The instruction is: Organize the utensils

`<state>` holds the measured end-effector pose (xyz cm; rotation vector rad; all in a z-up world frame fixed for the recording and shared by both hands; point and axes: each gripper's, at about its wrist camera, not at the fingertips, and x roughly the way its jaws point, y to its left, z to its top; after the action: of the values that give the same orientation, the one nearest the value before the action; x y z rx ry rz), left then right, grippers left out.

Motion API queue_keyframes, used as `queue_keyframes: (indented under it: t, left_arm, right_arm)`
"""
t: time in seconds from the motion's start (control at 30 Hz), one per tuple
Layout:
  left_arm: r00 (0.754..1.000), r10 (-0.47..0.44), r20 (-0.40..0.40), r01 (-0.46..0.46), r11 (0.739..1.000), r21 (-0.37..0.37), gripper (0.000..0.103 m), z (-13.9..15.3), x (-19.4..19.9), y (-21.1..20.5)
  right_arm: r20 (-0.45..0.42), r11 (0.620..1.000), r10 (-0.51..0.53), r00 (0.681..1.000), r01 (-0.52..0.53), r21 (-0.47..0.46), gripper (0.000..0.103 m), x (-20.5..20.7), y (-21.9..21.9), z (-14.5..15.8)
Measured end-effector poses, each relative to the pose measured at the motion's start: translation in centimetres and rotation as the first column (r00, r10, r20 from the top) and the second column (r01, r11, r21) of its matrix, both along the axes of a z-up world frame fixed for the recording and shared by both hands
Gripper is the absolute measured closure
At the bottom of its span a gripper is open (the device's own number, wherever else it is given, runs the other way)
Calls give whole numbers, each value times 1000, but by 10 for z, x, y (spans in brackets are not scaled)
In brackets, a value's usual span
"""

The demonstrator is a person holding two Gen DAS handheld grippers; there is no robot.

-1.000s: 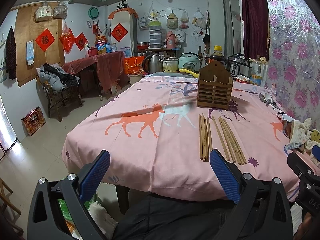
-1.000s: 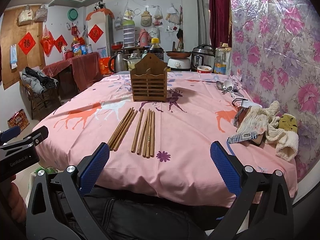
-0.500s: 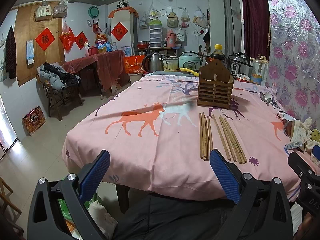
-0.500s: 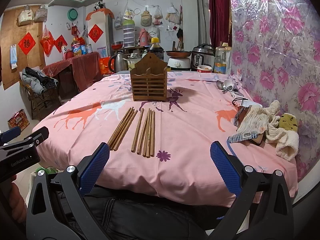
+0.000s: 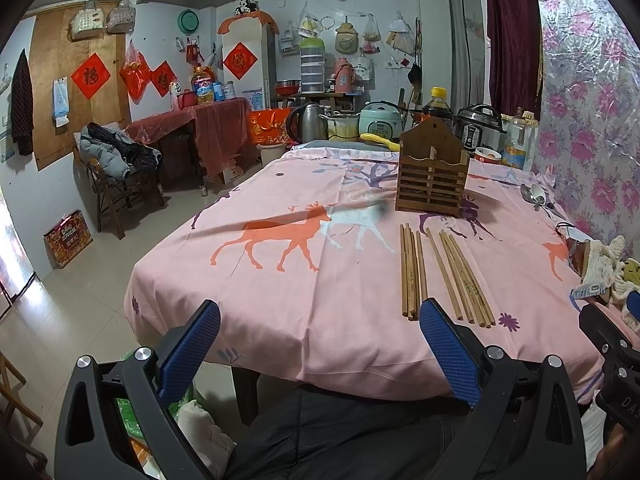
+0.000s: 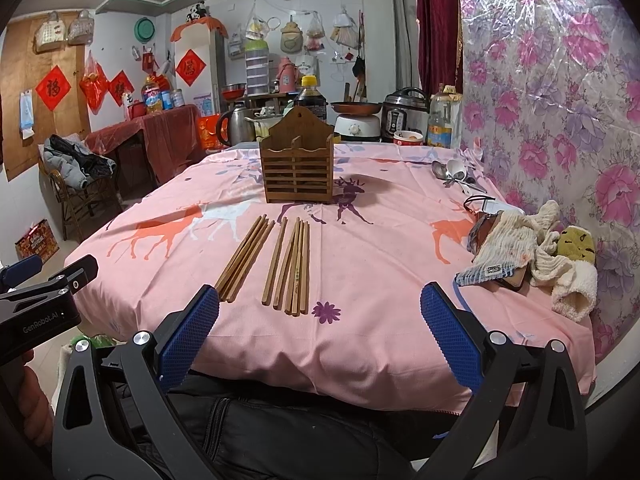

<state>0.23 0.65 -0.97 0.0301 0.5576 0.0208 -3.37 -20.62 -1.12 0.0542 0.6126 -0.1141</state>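
Currently: my left hand-held gripper [image 5: 318, 330] and right hand-held gripper [image 6: 319, 314], both spread, nothing held. Chopsticks [image 6: 280, 266] in two bundles on table [image 6: 380, 272], before wooden holder [image 6: 297, 168]. Right view alone fully shows rags [image 6: 532, 252].

Chopsticks [image 6: 272, 264] on table [image 6: 380, 320], before holder [image 6: 297, 168]
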Motion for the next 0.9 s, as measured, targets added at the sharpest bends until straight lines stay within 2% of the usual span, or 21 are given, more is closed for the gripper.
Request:
queue_keyframes:
  t: [0.9]
  left_arm:
    - [1000, 3, -15, -4, 1000, -10, 6, -13, -1, 5]
  right_arm:
    - [-8, 1000, 3, 1000, -3, 7, 6, 0, -1, -3]
